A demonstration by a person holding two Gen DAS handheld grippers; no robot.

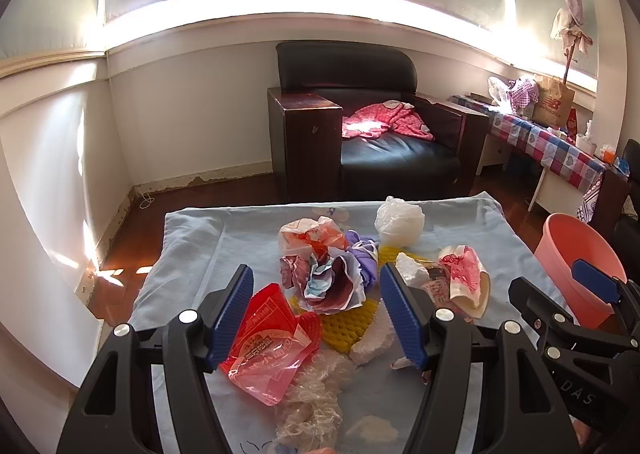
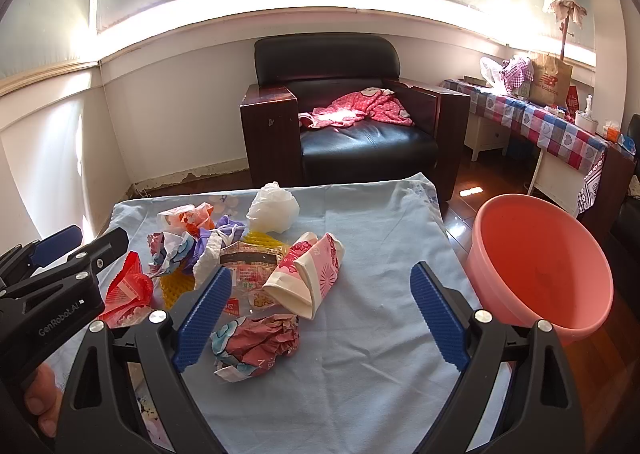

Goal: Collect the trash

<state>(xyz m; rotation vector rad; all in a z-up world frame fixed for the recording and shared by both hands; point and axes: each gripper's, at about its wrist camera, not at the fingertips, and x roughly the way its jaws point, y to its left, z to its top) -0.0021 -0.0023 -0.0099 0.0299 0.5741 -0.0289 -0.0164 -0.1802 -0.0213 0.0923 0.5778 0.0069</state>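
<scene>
Trash lies in a heap on the light blue cloth (image 2: 380, 354) of the table. It holds a red plastic wrapper (image 1: 264, 338), crumpled printed paper (image 1: 332, 286), a yellow foam net (image 1: 344, 322), clear crinkled plastic (image 1: 316, 394), a white bag (image 2: 274, 210) and a flattened pink-and-white paper cup (image 2: 312, 274). A crumpled pink paper ball (image 2: 260, 342) lies nearest the right gripper. My left gripper (image 1: 316, 270) hangs open over the heap's near side, holding nothing. To the heap's right my right gripper (image 2: 320, 272) stands wide open and empty. A pink basin (image 2: 540, 262) sits off the table's right edge.
A black armchair (image 2: 340, 114) with a pink garment stands behind the table. At the right wall is a side table (image 2: 560, 134) under a checked cloth, crowded with bags. A hand (image 2: 40, 398) holds the left gripper. Dark wood floor surrounds the table.
</scene>
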